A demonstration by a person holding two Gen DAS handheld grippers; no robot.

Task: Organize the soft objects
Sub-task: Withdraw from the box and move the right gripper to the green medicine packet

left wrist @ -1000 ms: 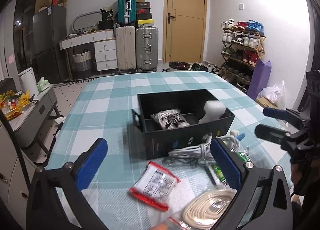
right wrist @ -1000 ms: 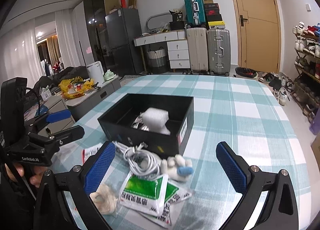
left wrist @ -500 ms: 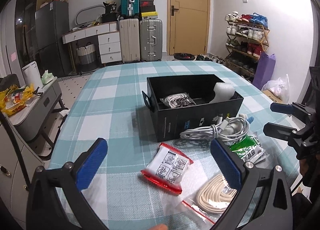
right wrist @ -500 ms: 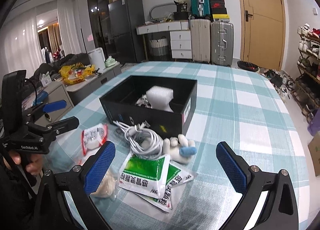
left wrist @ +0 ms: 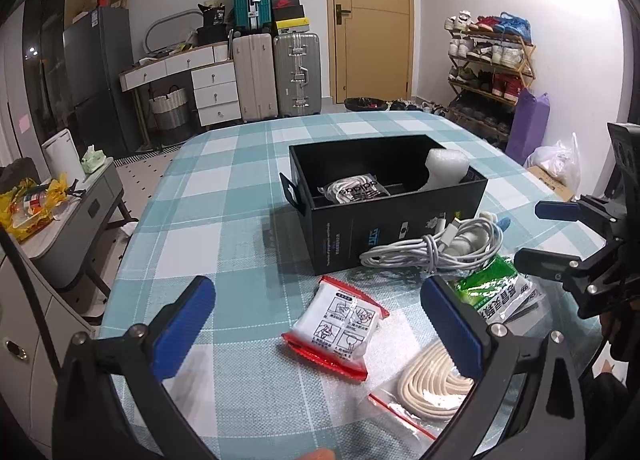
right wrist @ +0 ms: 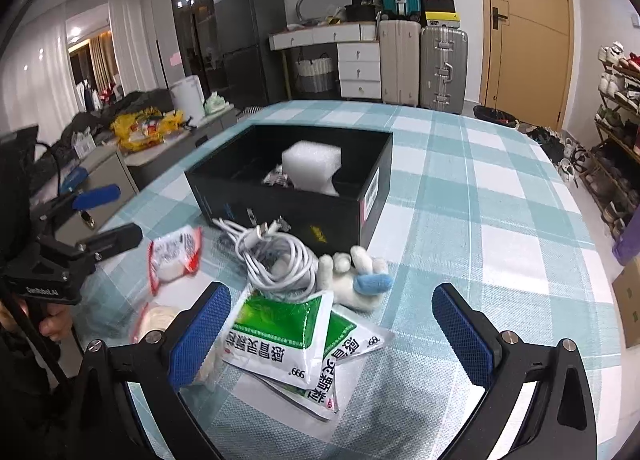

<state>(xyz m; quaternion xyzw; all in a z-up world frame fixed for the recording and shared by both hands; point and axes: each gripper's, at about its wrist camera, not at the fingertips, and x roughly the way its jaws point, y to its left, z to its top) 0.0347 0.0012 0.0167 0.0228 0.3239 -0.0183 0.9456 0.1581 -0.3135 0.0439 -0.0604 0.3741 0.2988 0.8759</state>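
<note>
The white cable bundle (right wrist: 276, 256) lies across the plush toy (right wrist: 352, 272) and touches the green sachets (right wrist: 280, 332), so a careless grab would likely drag neighbours along. Both the left hand-held gripper (left wrist: 320, 324) and the right hand-held gripper (right wrist: 332, 336) are wide apart and empty. The red-edged packet (left wrist: 340, 324) sits between the left fingers, seemingly below them; the sachets lie under the right one, near the black box (left wrist: 400, 228) on the table (left wrist: 224, 196).

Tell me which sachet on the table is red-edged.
The white sachet with red edges, lying alone before the left tool; the green sachets sit overlapped by the cable.
</note>
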